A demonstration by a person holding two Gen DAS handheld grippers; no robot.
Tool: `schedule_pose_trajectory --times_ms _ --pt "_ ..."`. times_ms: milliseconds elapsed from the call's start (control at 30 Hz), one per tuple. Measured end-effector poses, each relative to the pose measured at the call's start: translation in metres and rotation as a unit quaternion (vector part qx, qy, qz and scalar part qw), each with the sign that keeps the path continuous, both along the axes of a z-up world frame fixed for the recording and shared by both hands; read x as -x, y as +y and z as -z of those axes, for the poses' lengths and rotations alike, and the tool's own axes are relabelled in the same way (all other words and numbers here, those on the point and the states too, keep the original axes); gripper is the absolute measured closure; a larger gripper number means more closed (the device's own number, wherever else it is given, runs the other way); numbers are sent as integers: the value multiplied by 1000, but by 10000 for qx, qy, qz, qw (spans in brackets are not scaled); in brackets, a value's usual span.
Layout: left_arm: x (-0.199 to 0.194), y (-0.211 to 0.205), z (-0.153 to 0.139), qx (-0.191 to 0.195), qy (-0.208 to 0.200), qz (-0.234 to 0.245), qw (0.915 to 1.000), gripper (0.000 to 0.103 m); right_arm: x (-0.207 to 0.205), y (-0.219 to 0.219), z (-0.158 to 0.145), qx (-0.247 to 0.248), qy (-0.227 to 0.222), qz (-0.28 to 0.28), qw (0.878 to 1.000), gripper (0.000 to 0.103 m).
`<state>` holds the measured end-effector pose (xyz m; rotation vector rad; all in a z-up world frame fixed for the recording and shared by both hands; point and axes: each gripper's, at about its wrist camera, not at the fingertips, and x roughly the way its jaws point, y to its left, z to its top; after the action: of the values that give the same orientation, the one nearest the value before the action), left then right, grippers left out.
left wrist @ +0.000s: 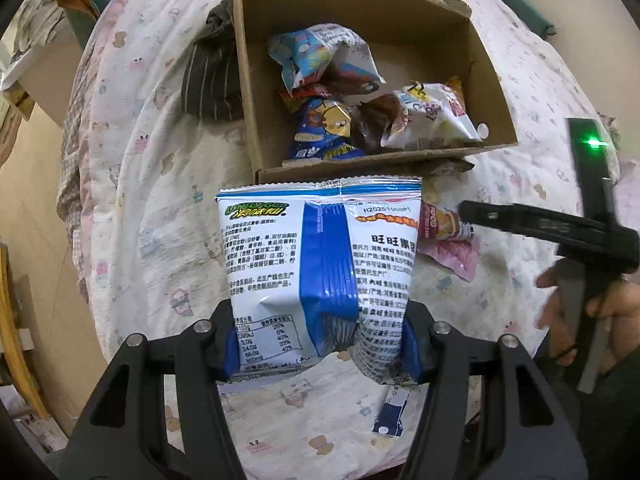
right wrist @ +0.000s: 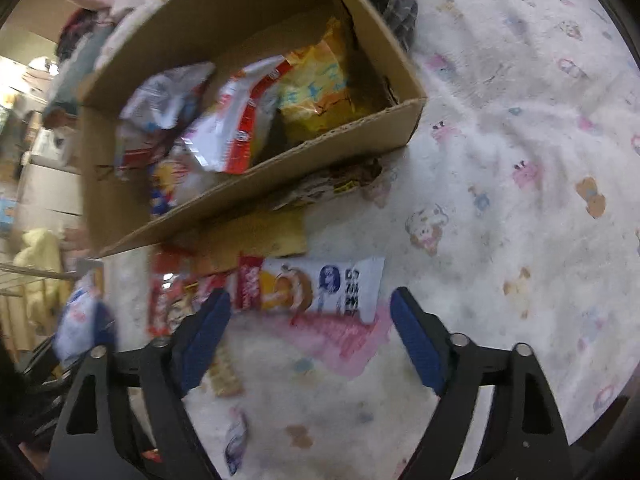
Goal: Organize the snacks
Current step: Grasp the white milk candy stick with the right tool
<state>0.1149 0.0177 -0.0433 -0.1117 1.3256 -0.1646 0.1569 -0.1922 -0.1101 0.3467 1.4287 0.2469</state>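
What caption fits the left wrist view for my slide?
Left claw grips a blue-and-white snack bag above the bedspread, just short of a cardboard box already holding several snacks.

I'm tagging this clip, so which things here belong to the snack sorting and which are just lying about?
Job:
blue-and-white snack bag in left gripper
cardboard box
cake bar packet near right gripper

Lying about:
striped dark cloth
patterned bedsheet

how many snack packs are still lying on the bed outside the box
3 visible: cake pack before the right gripper, pink pack under it, red pack to its left. Others may hide by the box.
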Motion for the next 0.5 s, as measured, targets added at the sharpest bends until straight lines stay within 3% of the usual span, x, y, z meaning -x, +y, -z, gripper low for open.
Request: schedule_pose_trajectory --times_ms 167,333,500 --pt "-1 4 0 58 0 -53 10000 46 -11 19 17 239 102 -5 9997 5" --pt "-2 5 2 65 43 -57 10000 46 -16 42 27 497 117 -159 9986 3" --pt "-3 4 1 61 49 -34 10000 46 -14 61 45 1064 191 -405 9933 2"
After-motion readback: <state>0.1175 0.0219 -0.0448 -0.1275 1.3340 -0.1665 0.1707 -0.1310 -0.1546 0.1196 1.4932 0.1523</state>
